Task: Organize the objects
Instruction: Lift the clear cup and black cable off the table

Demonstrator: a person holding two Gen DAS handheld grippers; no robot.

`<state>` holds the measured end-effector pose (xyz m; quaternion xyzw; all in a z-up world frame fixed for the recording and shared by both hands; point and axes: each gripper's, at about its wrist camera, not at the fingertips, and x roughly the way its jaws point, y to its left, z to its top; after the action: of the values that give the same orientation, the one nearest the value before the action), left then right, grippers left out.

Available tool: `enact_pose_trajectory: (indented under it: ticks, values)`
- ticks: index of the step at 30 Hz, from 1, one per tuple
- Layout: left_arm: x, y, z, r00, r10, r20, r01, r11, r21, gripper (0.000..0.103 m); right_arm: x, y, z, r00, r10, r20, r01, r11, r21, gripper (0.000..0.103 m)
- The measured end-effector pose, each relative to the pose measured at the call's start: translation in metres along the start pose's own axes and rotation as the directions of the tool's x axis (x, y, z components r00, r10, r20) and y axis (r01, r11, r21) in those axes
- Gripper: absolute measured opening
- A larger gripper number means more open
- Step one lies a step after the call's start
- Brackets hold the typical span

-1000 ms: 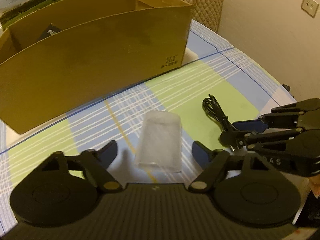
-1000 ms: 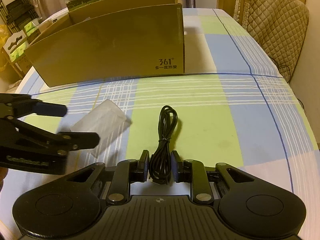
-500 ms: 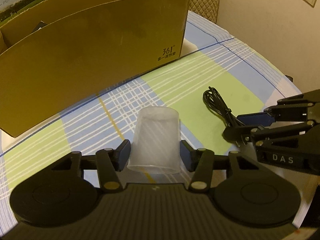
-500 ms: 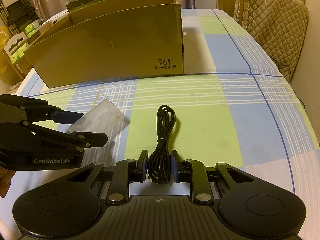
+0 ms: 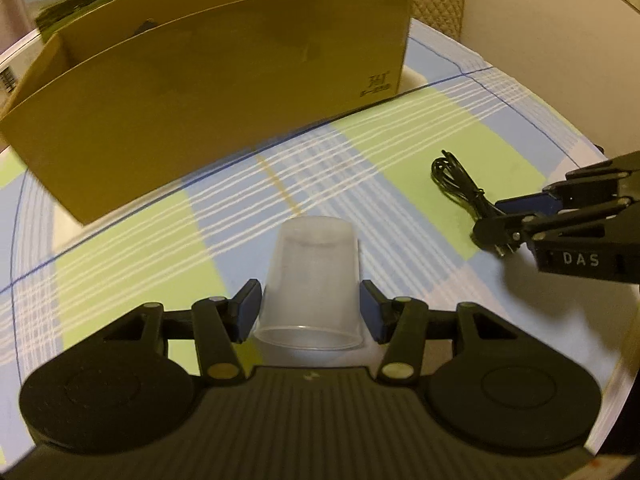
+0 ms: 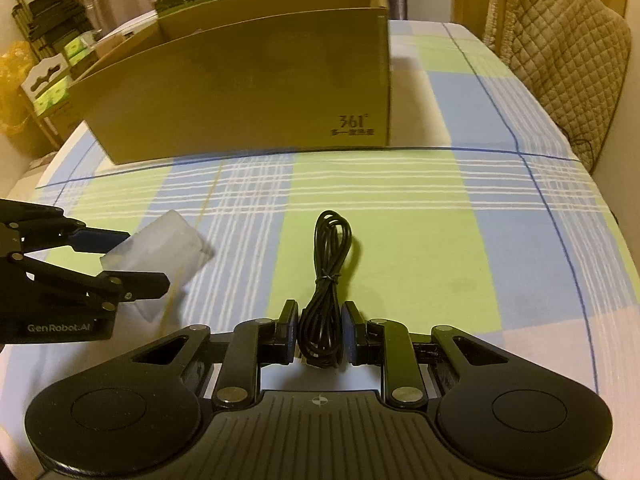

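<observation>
A clear plastic cup [image 5: 312,280] points its closed base toward the cardboard box, and my left gripper [image 5: 310,300] is shut on its sides near the rim. The right wrist view shows the same cup [image 6: 160,244] tilted between the left gripper's [image 6: 144,258] blue pads, low over the checked tablecloth. My right gripper [image 6: 319,312] is shut on the near end of a tied black cable [image 6: 332,248], whose loop lies ahead on a green square. In the left wrist view the right gripper [image 5: 490,220] holds the cable [image 5: 456,182] at the right.
A long open cardboard box [image 6: 248,92] stands across the far side of the table [image 6: 440,208], with a dark object partly visible inside. A quilted chair back [image 6: 560,40] is at the far right, and shelves [image 6: 40,40] stand beyond the table's left edge.
My left gripper's jaws came in from wide apart and closed on the cup, and the gripper shifted slightly across the table. The right gripper kept still on the cable.
</observation>
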<state>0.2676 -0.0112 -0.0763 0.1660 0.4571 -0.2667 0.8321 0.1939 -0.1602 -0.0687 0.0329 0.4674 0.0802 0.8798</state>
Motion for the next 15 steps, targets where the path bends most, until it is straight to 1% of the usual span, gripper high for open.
enact_pose_trajectory:
  ticks: [3,4,5,7,11,15]
  values:
    - [-0.003,0.003,-0.007,1.0,-0.003,0.0,0.003,1.0,-0.022,0.049,0.0,0.003,-0.002,1.0,0.005,0.0,-0.005,1.0,-0.006,0.02]
    - [-0.004,0.004,-0.009,1.0,-0.002,-0.001,0.002,1.0,-0.026,0.052,0.0,0.002,-0.002,1.0,0.007,0.0,-0.007,1.0,-0.004,0.02]
    - [-0.005,0.006,-0.011,1.0,-0.002,0.0,0.002,0.999,-0.032,0.058,0.0,0.002,-0.002,1.0,0.009,-0.001,-0.009,1.0,-0.002,0.02]
    - [-0.008,0.008,-0.015,1.0,-0.004,0.005,0.005,0.999,-0.042,0.063,-0.001,0.001,-0.002,1.0,0.01,-0.002,-0.01,1.0,0.0,0.02]
    - [-0.013,0.011,-0.019,1.0,-0.024,0.008,0.024,0.998,-0.053,0.066,-0.002,0.001,-0.004,1.0,0.016,-0.004,-0.016,1.0,-0.003,0.02]
    - [-0.012,0.011,-0.02,0.999,-0.035,-0.001,0.035,0.999,-0.033,0.066,-0.003,0.001,-0.005,1.0,0.013,-0.003,-0.013,1.0,-0.007,0.02]
